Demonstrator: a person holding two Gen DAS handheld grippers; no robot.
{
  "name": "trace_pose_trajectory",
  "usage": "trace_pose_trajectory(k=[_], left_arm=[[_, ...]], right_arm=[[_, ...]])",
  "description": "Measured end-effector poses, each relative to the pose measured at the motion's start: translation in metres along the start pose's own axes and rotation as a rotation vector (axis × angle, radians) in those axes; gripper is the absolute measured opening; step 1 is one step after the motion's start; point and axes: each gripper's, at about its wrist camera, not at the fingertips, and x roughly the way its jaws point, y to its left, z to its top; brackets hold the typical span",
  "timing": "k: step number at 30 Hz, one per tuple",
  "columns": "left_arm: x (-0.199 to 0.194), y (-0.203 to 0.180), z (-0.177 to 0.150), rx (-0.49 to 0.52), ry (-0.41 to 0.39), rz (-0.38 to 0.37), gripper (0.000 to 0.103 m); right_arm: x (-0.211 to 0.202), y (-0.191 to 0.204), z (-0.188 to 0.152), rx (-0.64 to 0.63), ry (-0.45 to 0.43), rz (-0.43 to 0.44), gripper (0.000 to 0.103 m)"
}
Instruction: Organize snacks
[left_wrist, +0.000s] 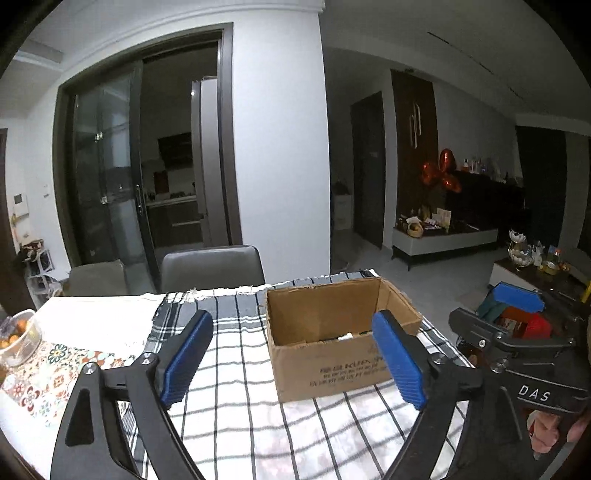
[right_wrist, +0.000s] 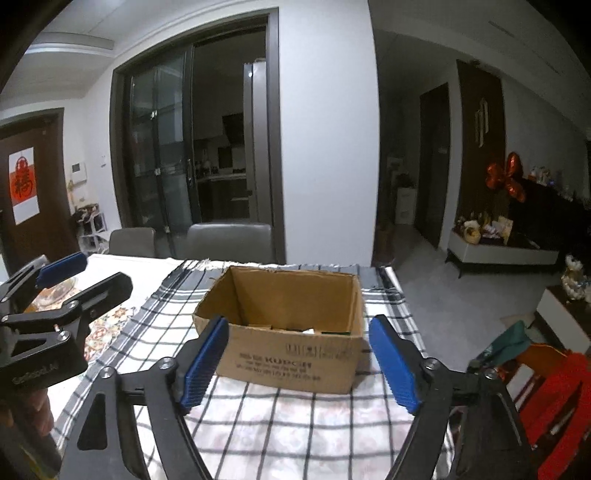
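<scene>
An open cardboard box (left_wrist: 332, 354) stands on a black-and-white checked cloth (left_wrist: 236, 410); it also shows in the right wrist view (right_wrist: 291, 358). Several snack packets lie in its bottom (right_wrist: 295, 328), mostly hidden by the front wall. My left gripper (left_wrist: 291, 354) is open and empty, held above the cloth just before the box. My right gripper (right_wrist: 299, 358) is open and empty, its blue pads either side of the box front. The right gripper also shows at the right of the left wrist view (left_wrist: 517, 332), and the left gripper at the left of the right wrist view (right_wrist: 55, 295).
A clear bowl of small orange snacks (left_wrist: 18, 336) sits on a patterned mat (left_wrist: 48, 373) at the table's left. Two grey chairs (left_wrist: 212, 267) stand behind the table. The table's right edge drops to the floor, with red and orange things (right_wrist: 554, 387) beside it.
</scene>
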Motion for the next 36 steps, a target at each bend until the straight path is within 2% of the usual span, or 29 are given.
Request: trace_pose_trajectory(k=[7,13,16,23,36], left_arm=[[-0.041,-0.005,-0.019,-0.024,-0.012,0.014,0.098],[-0.067,-0.012,-0.034,-0.032,-0.016,0.029,0.101],[-0.077,-0.015,-0.040,-0.020,-0.012,0.014,0.103],[-0.094,-0.022,-0.047,0.003,-0.026,0.032,0.103],[-0.115,-0.026,-0.055,0.000,-0.046,0.035,0.103]], right_arm=[[-0.051,0.004,-0.021,0.016,-0.032,-0.013,0.085],[-0.075,0.005,-0.037,0.035,-0.021,-0.006,0.086],[-0.083,0.002,-0.045,0.056,-0.015,-0.002,0.087],[-0.101,-0.001,-0.061,0.088,-0.007,-0.019,0.087],[-0.124,0.005,-0.067,0.070,-0.032,-0.016,0.087]])
